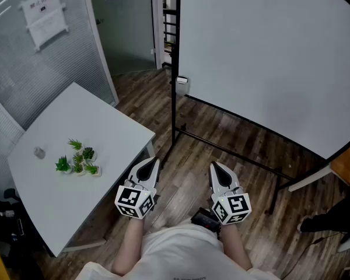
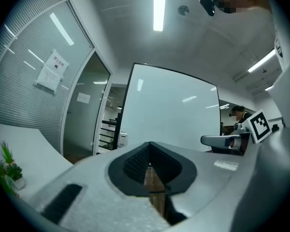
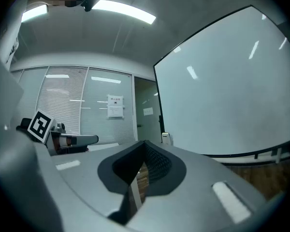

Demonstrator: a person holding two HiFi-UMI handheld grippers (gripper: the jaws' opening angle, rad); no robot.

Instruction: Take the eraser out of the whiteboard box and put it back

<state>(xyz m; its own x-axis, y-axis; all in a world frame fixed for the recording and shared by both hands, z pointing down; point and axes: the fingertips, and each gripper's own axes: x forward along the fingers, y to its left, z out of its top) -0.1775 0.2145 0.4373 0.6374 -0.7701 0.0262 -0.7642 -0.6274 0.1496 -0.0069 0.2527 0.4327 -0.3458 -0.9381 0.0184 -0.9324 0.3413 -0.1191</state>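
A large whiteboard (image 1: 268, 57) stands on a black frame at the right. A small white box (image 1: 182, 81) hangs at its lower left edge, and it also shows as the box (image 2: 122, 139) in the left gripper view and the box (image 3: 166, 138) in the right gripper view. No eraser can be made out. My left gripper (image 1: 153, 161) and right gripper (image 1: 214, 165) are held side by side near my body, level, well short of the board. Both are shut with nothing between the jaws, as the left gripper (image 2: 149, 166) and the right gripper (image 3: 144, 164) show in their own views.
A white table (image 1: 111, 133) stands at the left with small potted plants (image 1: 79, 159) and a little grey object (image 1: 39, 152). Wooden floor (image 1: 221, 127) lies between me and the board's black stand (image 1: 174, 69). Glass partitions (image 1: 52, 45) and a doorway are behind the table.
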